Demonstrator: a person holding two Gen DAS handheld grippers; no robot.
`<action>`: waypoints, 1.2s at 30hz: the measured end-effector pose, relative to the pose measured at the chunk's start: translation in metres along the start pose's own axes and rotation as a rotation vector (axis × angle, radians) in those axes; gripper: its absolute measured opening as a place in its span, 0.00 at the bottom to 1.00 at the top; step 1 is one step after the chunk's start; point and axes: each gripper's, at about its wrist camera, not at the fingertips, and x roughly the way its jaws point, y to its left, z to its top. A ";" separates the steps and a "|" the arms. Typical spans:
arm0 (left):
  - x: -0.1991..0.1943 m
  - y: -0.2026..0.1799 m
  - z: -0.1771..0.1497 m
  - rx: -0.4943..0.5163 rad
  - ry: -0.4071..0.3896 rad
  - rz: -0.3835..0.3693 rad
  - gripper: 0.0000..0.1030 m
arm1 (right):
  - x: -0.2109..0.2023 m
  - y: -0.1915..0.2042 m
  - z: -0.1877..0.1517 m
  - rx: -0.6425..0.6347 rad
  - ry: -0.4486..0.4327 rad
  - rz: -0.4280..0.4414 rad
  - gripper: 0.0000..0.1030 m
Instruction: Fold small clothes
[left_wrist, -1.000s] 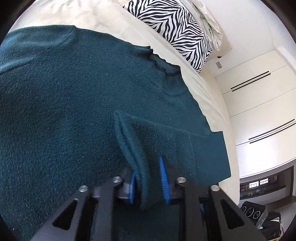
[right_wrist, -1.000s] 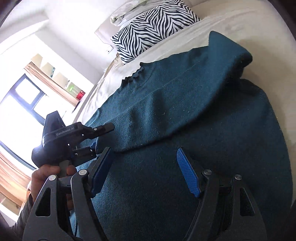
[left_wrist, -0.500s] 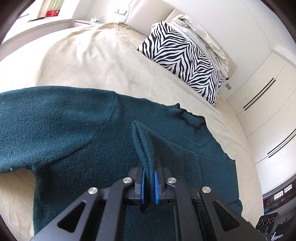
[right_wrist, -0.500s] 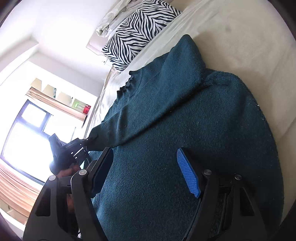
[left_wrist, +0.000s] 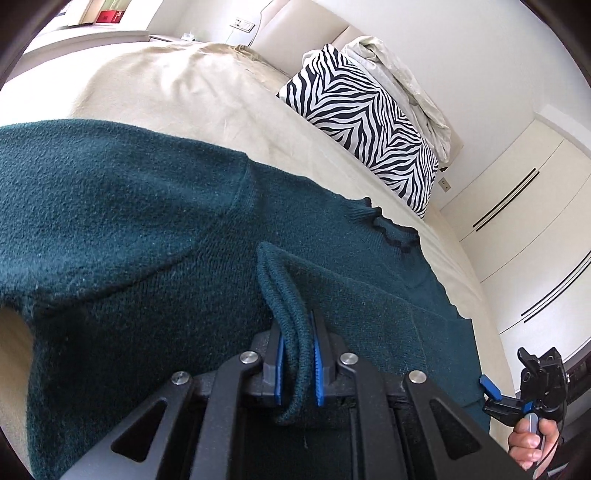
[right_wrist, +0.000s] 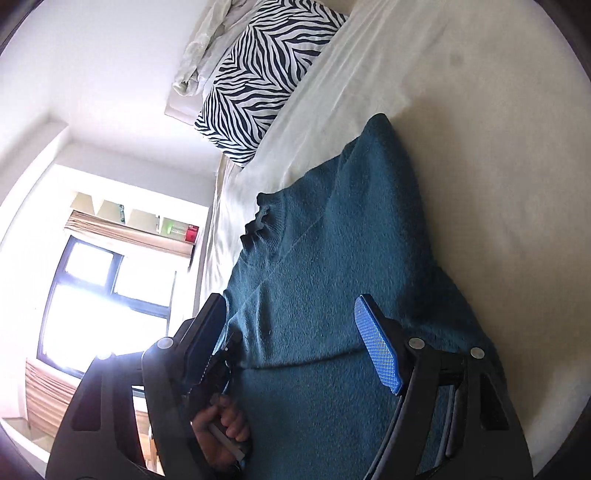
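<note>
On the beige bed (left_wrist: 177, 92) lies the dark teal knitted sweater (left_wrist: 122, 229). My left gripper (left_wrist: 297, 354) pinches its folded edge; my right gripper (right_wrist: 295, 343) hangs spread, empty. Carry the edge across evenly, keeping tension.

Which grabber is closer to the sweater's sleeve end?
Left. The left gripper is shut on the sleeve cuff. The right gripper is open above the sweater's body, holding nothing.

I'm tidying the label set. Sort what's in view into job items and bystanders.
Job:
teal sweater
left tongs, shut on a fold of the sweater
right tongs, open above it

Bystanders:
zebra pillow
crumpled white bedding
bed sheet
</note>
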 end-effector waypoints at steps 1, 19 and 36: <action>0.001 0.000 0.000 0.000 -0.001 -0.003 0.14 | 0.007 -0.006 0.009 0.017 0.003 -0.027 0.68; 0.007 0.009 0.004 -0.036 -0.026 -0.063 0.14 | 0.029 -0.023 0.093 0.044 -0.084 -0.113 0.69; -0.136 0.042 0.007 -0.179 -0.247 -0.060 0.82 | -0.105 -0.003 -0.073 -0.026 -0.109 -0.043 0.70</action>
